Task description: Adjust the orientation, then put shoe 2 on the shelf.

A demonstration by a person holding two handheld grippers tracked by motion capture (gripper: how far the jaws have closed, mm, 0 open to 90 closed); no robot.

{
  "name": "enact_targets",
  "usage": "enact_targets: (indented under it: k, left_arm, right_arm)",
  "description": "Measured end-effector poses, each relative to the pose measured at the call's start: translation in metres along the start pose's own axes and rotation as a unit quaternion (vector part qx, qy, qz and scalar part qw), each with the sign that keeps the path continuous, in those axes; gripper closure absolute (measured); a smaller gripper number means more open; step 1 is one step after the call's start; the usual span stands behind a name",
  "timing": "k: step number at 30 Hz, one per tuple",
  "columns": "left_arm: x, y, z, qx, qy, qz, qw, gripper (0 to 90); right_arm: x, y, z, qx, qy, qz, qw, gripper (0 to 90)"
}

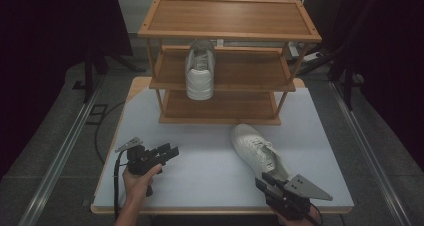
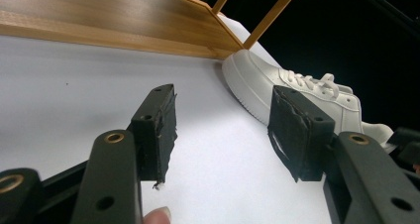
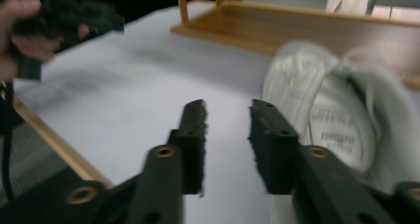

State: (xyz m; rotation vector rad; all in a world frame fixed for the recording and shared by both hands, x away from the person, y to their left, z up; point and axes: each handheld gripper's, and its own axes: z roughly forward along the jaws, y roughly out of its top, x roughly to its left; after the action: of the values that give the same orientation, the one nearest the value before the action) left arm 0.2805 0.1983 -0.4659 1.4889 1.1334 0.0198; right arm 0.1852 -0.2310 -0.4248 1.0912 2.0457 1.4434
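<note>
One white sneaker (image 1: 201, 71) stands on the middle shelf of a wooden three-tier rack (image 1: 230, 17), toe toward me. A second white sneaker (image 1: 257, 150) lies on the pale table (image 1: 205, 166), its toe near the rack's foot. My left gripper (image 1: 171, 151) hovers low over the table's left front, open and holding nothing; in the left gripper view its wide-spread jaws (image 2: 223, 130) frame that sneaker (image 2: 302, 92). My right gripper (image 1: 264, 180) is just behind the sneaker's heel, open. The right gripper view, blurred, has its gripper (image 3: 228, 135) left of the heel opening (image 3: 341, 125).
The rack fills the back half of the table, its bottom shelf (image 2: 119, 16) resting on the tabletop. Bare tabletop lies between the two grippers. Dark curtains and floor rails flank the table. A hand with the left gripper (image 3: 59, 21) appears far off in the right gripper view.
</note>
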Motion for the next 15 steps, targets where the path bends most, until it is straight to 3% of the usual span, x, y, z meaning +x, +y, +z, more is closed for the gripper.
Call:
enact_targets:
  k: [3,6,7,11,15]
  left_arm:
    - [-0.001,0.000,0.000,0.000,-0.001,0.001,1.0000,44.2]
    - [-0.001,0.000,0.001,0.000,-0.002,0.000,1.0000,44.2]
    - [-0.001,0.000,0.001,0.001,-0.003,0.000,1.0000,44.1]
    - [0.001,0.000,0.001,0.001,-0.003,-0.002,1.0000,44.1]
    - [0.001,-0.001,0.002,0.006,-0.003,-0.008,0.9999,44.1]
  right_arm:
    - [-0.008,0.020,-0.004,-0.023,-0.006,0.002,0.9997,51.7]
    - [-0.017,0.030,-0.004,-0.028,-0.011,-0.004,0.9995,50.0]
    - [-0.027,0.039,-0.001,-0.022,-0.016,-0.004,0.9996,49.4]
    - [-0.044,0.049,0.004,-0.012,-0.022,-0.013,0.9996,48.9]
    - [-0.066,0.056,0.013,0.004,-0.017,-0.004,0.9998,47.4]
